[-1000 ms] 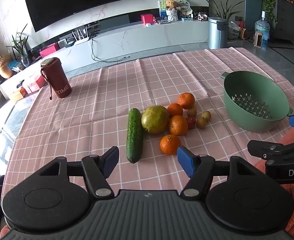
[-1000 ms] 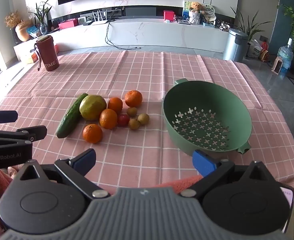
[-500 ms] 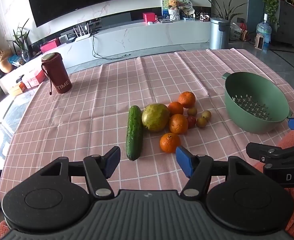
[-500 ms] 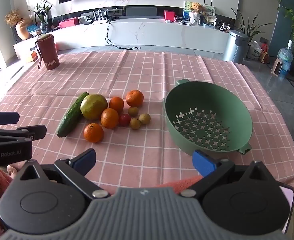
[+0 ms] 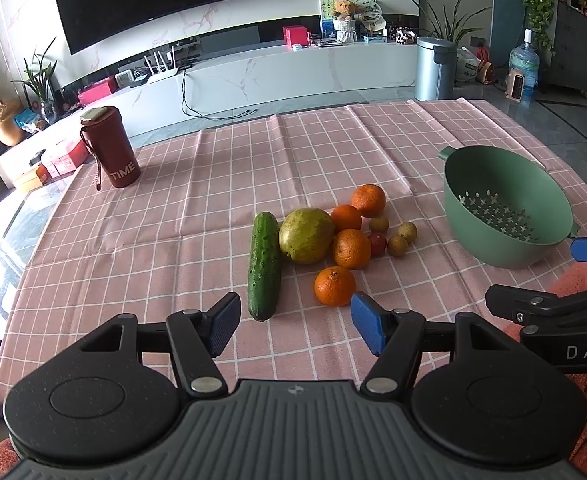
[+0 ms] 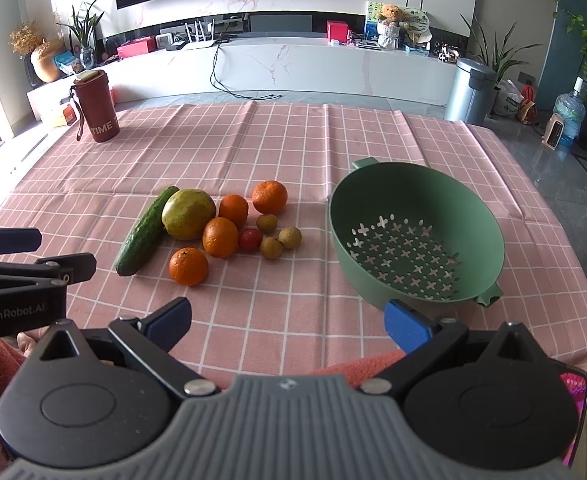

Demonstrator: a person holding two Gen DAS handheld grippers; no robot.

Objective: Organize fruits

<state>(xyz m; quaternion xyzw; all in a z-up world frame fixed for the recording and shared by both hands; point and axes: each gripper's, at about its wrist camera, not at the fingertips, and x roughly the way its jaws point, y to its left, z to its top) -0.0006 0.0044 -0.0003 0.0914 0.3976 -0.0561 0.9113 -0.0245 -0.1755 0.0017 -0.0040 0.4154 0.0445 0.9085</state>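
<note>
Low over the near edge of the counter [image 5: 141,208], the left gripper [image 5: 295,328] hovers with its blue pads spread wide and nothing between them. Just beyond it, at about 12 o'clock, lie the cucumber [image 5: 264,264] and the nearest orange [image 5: 334,286]. Behind those sits the cluster: a large yellow-green fruit [image 5: 306,235] touching the cucumber, three more oranges [image 5: 351,249], a small red fruit [image 5: 377,244] and three small brownish ones [image 5: 397,245], possibly longans, though they are too small to be sure.

At the near edge further right, the right gripper [image 6: 287,322] is likewise splayed and empty. The green colander [image 6: 481,216] sits just past its right finger at roughly 1 o'clock, with the fruit pile at 11 o'clock.

The colander holds nothing; only its cross-shaped holes show. Every fruit rests on the pink checked cloth, well apart from the bowl. A red tumbler [image 5: 111,148] stands far off at 10 o'clock. So the sorting looks not yet begun: no piece is gripped or moved, and all the pieces are left, the nearest orange seeming the easiest first pick.
</note>
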